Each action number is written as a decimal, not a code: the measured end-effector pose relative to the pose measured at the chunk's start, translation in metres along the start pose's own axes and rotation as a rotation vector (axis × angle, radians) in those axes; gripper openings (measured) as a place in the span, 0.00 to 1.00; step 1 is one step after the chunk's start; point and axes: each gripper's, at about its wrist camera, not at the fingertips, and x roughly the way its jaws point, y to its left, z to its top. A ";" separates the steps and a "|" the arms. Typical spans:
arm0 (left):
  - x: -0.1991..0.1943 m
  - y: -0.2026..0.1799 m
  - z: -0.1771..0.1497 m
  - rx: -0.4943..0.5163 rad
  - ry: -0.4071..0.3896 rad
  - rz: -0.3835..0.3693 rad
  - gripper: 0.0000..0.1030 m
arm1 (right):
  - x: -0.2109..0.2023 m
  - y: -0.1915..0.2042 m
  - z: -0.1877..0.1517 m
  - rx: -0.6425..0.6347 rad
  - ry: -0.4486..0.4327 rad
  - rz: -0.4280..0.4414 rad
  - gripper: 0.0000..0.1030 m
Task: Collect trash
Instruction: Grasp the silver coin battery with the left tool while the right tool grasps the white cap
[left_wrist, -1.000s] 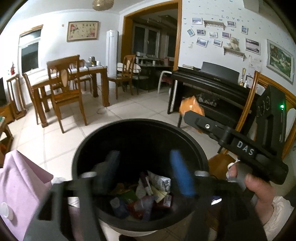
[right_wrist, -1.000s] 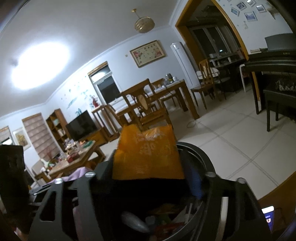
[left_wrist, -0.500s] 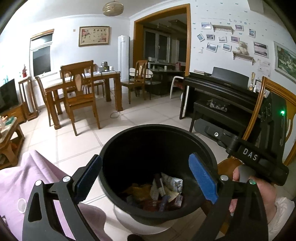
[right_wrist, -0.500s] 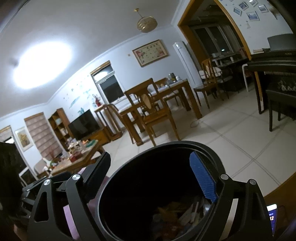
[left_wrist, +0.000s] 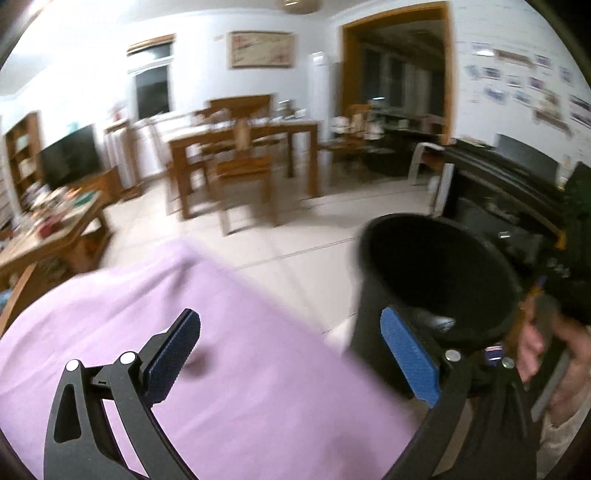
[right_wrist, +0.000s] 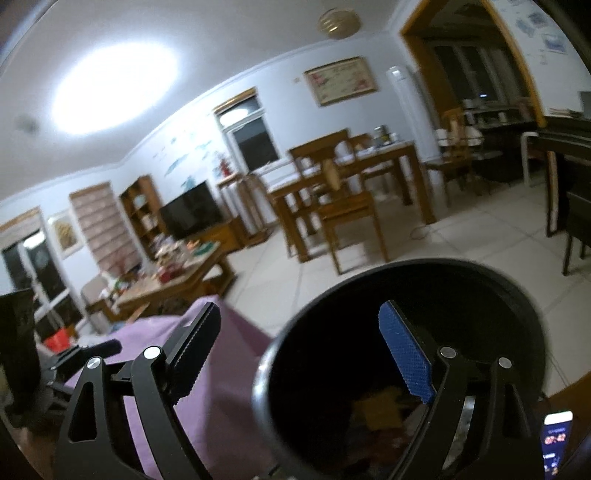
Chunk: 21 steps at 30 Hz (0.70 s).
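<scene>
Living rm w/ tiled floor (left_wrist: 295, 258), wooden dining table (left_wrist: 243, 140) & TV (right_wrist: 192, 214) in bkgd. Purple cloth (left_wrist: 221, 350) is lying in fgnd. Black bin (right_wrist: 406, 332) is standing just beside cloth, trash (right_wrist: 376, 402) lying inside. Left gripper (left_wrist: 291, 354) is hanging over cloth, jaws just spreading, gaping, nothing between. Right gripper (right_wrist: 299, 347) is hovering at bin rim, jaws wide, empty.

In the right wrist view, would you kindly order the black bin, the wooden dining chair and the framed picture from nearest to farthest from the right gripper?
From the right gripper:
1. Black bin, just below and ahead, its right finger over the opening.
2. Wooden dining chair, mid-room on the tiled floor.
3. Framed picture, high on the far wall.
</scene>
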 end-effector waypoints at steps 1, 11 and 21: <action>-0.002 0.014 -0.005 -0.019 0.014 0.034 0.95 | 0.007 0.011 -0.002 -0.015 0.021 0.020 0.84; 0.001 0.135 -0.051 -0.211 0.234 0.252 0.81 | 0.082 0.142 -0.025 -0.203 0.304 0.213 0.72; 0.001 0.150 -0.048 -0.186 0.263 0.234 0.50 | 0.139 0.233 -0.052 -0.357 0.502 0.226 0.67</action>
